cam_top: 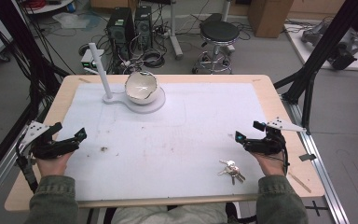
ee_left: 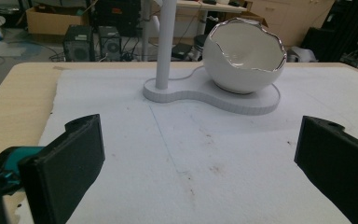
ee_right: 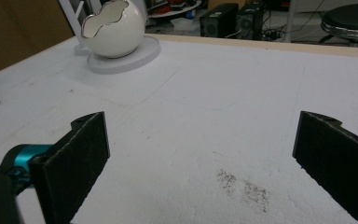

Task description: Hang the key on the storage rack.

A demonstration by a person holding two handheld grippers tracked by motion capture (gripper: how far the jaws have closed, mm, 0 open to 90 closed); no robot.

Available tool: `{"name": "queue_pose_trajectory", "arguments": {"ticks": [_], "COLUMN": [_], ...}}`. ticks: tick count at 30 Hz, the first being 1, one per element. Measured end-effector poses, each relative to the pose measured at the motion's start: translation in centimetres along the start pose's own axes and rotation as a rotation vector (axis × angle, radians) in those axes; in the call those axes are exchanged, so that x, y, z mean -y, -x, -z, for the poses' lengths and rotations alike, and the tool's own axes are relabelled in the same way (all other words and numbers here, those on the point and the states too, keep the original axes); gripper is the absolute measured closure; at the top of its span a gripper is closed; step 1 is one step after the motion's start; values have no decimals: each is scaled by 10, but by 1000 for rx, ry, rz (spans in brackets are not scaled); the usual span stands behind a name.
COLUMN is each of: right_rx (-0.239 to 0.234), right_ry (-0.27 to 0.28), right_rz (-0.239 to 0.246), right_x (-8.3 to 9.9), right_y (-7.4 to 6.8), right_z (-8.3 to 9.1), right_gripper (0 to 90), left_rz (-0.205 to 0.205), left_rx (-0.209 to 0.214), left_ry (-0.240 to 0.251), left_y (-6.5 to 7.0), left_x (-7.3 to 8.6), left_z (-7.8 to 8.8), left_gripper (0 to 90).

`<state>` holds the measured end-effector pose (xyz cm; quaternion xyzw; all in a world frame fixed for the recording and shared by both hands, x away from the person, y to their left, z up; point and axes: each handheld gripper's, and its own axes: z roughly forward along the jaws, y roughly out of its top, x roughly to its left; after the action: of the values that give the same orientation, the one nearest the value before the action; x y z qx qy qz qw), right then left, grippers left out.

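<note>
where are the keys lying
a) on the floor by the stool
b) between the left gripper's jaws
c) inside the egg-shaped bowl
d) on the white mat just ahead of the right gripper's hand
d: in the high view the keys lie flat on the white mat, close to the right gripper, whose jaws stand open and hold nothing.

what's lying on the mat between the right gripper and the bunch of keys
Nothing. In the high view the right gripper hovers just beyond the bunch of keys, and the short stretch of white mat between them is bare.
</note>
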<state>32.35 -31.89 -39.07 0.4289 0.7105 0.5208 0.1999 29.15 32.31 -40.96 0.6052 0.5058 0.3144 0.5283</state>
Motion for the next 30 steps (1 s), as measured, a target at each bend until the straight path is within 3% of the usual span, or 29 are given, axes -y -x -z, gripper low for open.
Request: {"name": "queue_pose_trajectory", "arguments": {"ticks": [23,30], "right_rx": [-94,-138], "right_ry": [-97,-162], "right_rz": [73,111], "right_x": [2,4], "right_y": [-14,-20], "right_z": [-11,-18], "right_gripper": [25,25], "left_rz": [-5,-3], "left_rx": [14,18], "left_ry": [-19,-25], "left_y": [1,1], "left_x": [1,2], "left_z": [-2,-3], "left_gripper": [20,20]}}
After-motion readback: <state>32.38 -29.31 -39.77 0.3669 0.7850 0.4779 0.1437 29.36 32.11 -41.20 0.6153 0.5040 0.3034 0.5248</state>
